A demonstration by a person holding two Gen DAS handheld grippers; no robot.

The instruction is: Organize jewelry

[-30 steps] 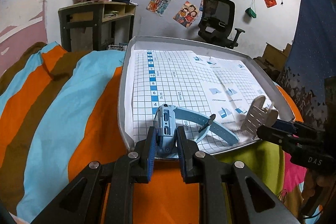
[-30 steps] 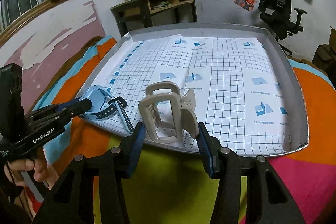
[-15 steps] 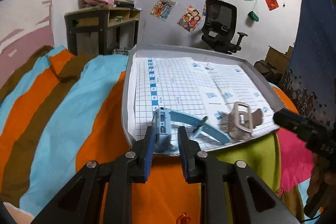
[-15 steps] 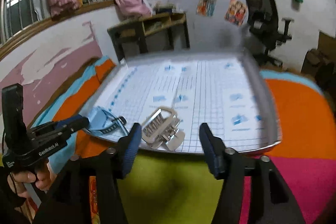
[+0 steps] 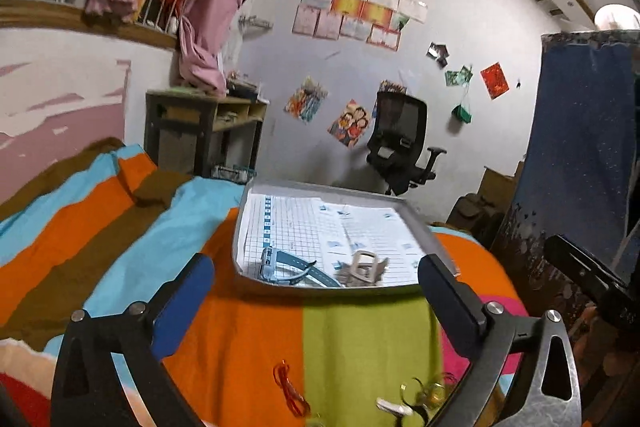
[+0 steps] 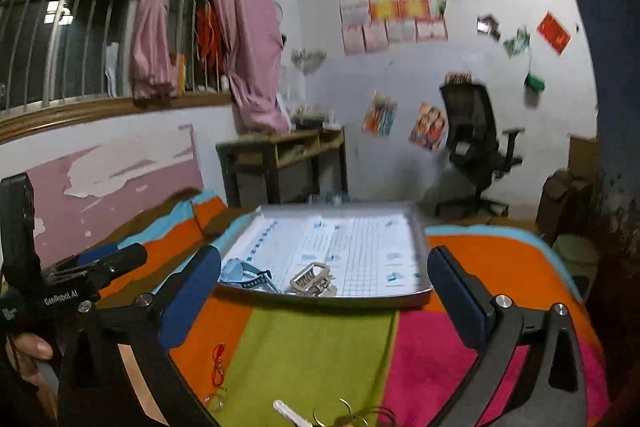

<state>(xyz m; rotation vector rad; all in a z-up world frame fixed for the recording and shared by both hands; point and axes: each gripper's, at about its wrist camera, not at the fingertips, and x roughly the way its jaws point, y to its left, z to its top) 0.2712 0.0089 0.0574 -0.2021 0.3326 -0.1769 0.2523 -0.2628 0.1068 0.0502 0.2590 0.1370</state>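
So both grippers are spread wide with nothing between the fingers right now: the left gripper [image 5: 312, 301] and the right gripper [image 6: 324, 297] both hang over the striped blanket [image 5: 120, 227], short of the shallow grey metal tray lined with gridded paper [image 6: 416, 227]. Two things sit at the tray's near edge: a light blue plastic wristwatch with a rubbery strap [image 5: 280, 267] on the left, and just right of it, maybe touching, a beige plastic claw hair clip [image 5: 364, 269]. The rest of the jewelry is loose on the blanket right under the grippers: a thin red thread bracelet [image 5: 290, 389] on the orange stripe, some thin gold-coloured rings or hoops [image 6: 360, 415] and a small white piece [image 6: 288, 411] on the green stripe, too blurry to say exactly what that one is. My guess is all of it weighs next to nothing. The red one looks floppy, so I'd pinch across a bunched bit of the loop rather than chase a single strand. The hoops look stiff, thin and probably slippery, and the soft blanket gives underneath, so grab across the wire with the pads coming straight down, otherwise they could squirt out or sink into the fabric
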